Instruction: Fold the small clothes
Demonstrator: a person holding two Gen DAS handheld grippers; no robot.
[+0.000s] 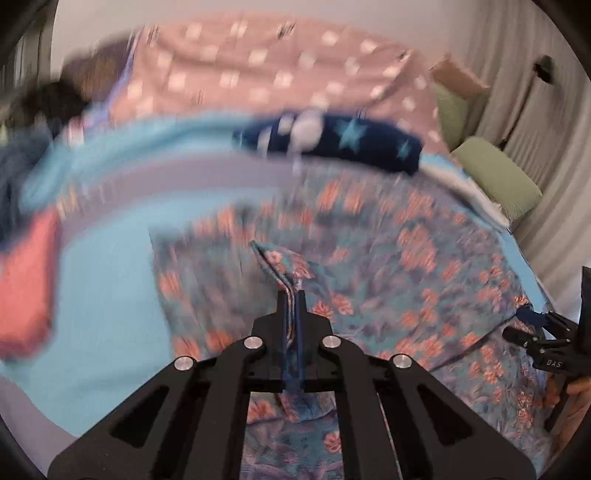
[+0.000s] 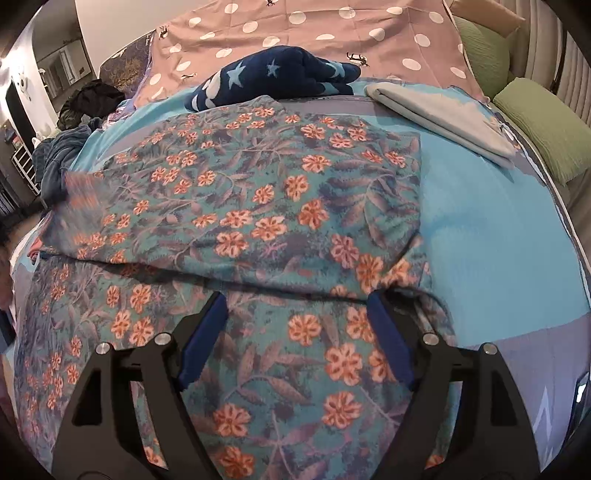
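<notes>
A teal floral garment with orange flowers lies spread on the blue bedsheet, one part folded over another. My left gripper is shut on a pinched edge of the floral garment and holds it lifted; this view is motion-blurred. My right gripper is open, its blue-padded fingers hovering just over the garment near its fold line. The right gripper also shows at the right edge of the left wrist view.
A dark blue star-patterned cloth and a folded grey cloth lie at the back of the bed. A pink polka-dot cover and green pillows lie behind. A pink-red cloth lies at left.
</notes>
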